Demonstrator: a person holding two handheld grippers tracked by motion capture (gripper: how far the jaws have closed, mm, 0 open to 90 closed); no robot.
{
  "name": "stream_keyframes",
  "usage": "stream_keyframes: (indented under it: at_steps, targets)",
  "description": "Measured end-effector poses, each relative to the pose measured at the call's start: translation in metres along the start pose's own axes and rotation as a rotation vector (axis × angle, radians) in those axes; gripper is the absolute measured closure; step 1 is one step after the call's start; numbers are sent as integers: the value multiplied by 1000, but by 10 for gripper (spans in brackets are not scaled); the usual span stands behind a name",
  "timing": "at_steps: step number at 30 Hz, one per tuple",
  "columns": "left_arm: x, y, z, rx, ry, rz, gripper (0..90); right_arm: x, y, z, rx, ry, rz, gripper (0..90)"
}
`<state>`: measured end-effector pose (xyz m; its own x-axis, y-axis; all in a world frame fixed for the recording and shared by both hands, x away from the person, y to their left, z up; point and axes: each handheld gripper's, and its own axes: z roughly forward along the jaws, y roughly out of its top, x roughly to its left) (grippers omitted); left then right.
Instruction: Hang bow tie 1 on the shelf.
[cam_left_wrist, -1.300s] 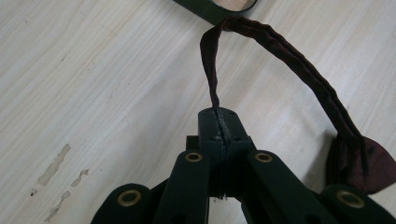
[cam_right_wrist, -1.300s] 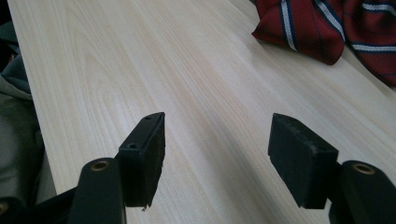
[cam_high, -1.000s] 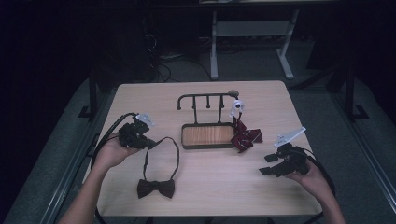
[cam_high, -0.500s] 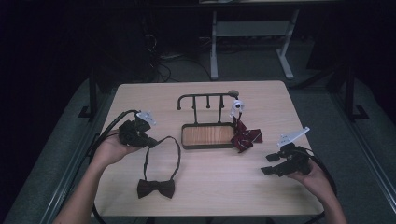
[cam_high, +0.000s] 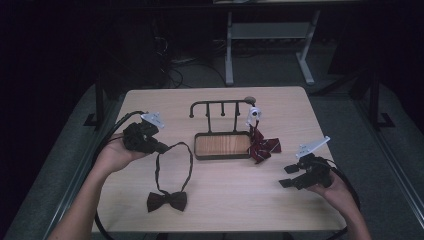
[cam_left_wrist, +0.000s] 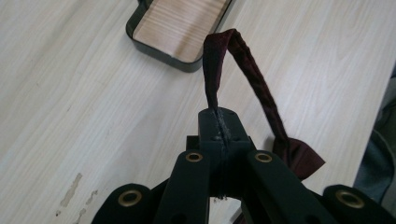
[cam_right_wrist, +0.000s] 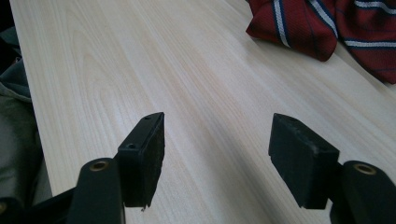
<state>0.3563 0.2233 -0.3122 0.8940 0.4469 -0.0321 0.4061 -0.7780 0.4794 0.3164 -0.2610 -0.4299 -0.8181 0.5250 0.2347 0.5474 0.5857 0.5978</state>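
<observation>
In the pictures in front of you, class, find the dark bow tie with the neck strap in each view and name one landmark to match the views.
High view: the bow tie lies near the table's front edge, left of centre, its strap looping up to the left gripper.
Left gripper view: the strap rises from the shut jaws; the bow lies lower right.
Right gripper view: not in it.
Shared landmark: the wooden tray; the striped tie links the right gripper view.

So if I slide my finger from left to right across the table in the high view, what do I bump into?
Left gripper, pinching the strap of the dark bow tie → rack with the wooden tray → striped red tie → right gripper, open.
</observation>
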Motion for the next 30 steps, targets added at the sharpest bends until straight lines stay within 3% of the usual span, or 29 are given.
stream_keyframes:
  at_steps: [11, 21, 30]
  targets:
    - [-5, 15, -14, 3, 7, 38, 900, 1, 1, 1, 9, 0, 0, 357]
    - [-8, 29, -20, -6, -19, 65, 900, 2, 1, 2, 16, 0, -8, 353]
    - [-2, 36, -28, -10, -27, 53, 900, 3, 2, 2, 21, -5, -14, 353]
